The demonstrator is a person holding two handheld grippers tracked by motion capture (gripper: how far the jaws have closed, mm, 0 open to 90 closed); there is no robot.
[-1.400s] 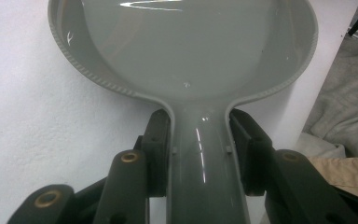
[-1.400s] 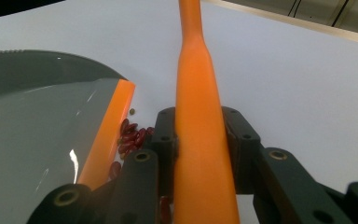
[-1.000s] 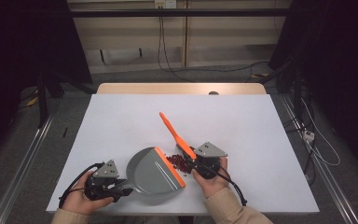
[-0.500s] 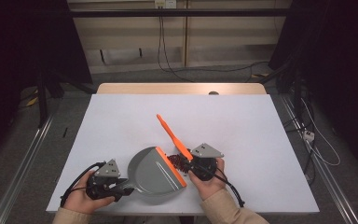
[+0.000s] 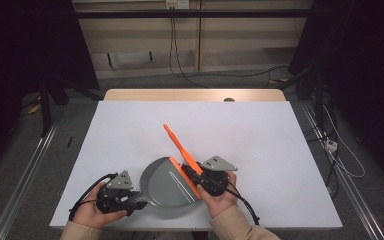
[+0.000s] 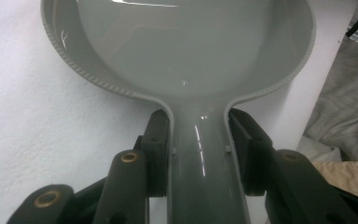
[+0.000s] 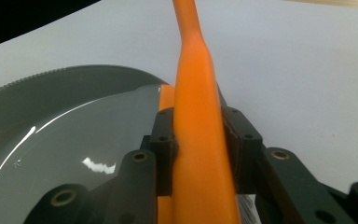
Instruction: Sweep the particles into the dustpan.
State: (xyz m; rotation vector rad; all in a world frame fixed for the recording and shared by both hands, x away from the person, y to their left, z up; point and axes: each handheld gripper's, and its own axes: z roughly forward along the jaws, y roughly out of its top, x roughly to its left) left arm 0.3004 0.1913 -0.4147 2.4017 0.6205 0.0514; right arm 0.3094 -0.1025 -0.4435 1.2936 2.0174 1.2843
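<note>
Landmark: grey plastic dustpan with a rounded pan and an orange rubber lip, lying flat on the white-covered bench close to its near edge.
Left gripper: I hold it at the near-left end of the dustpan; my jaws are closed on the dustpan's grey handle, one pad pressed against each side of it.
Dustpan handle, left gripper view: it runs straight between my two black jaws, and the pan opens out beyond them.
Right gripper: I hold it at the right side of the dustpan, at the orange lip; my jaws are clamped on the orange plastic hand brush.
Brush handle: it slants up and away from the dustpan's lip toward the middle of the bench, tapering to a narrow tip.
Brush, right gripper view: the broad orange part sits between my jaws, both pads against it; the grey pan lies just left of it.
Brush bristles: hidden under my right gripper; I cannot tell their position.
</note>
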